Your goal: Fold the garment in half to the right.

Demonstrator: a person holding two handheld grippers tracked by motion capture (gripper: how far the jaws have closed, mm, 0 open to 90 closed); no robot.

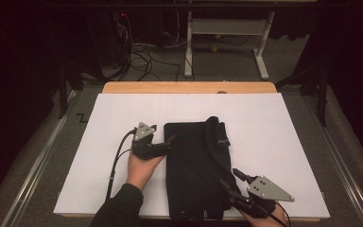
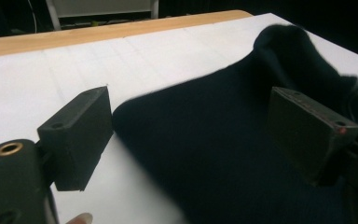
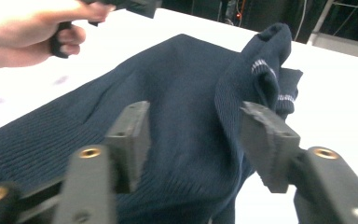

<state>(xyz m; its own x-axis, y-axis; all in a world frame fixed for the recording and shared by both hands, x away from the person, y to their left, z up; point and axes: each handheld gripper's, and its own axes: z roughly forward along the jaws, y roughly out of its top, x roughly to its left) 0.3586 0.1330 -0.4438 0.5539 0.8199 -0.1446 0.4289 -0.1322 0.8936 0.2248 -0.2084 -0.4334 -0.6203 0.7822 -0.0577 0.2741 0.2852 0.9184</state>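
**Two hand-held grippers working a dark knit garment on a white sheet**

The left gripper (image 1: 169, 140), left of centre in the high view, points its jaws at the garment's left edge. Its own view shows the jaws standing wide and empty, one over white paper at lower left, the other over dark cloth at right (nothing is pinched between them). The hand (image 1: 142, 165) behind it enters from the bottom edge in a dark sleeve.

The right gripper (image 1: 235, 173), at lower right of the high view, has its jaws half spread above the garment's right side. In its own view they straddle a raised fold without visibly pressing it, probably lined up to take that fold.

The navy knit garment (image 1: 194, 165) lies at the centre as a long folded rectangle, a bunched sleeve (image 1: 216, 135) with a pale-striped cuff along its right edge toward the top. It rests on a white paper sheet (image 1: 283, 142) covering a wooden table (image 1: 189, 87).
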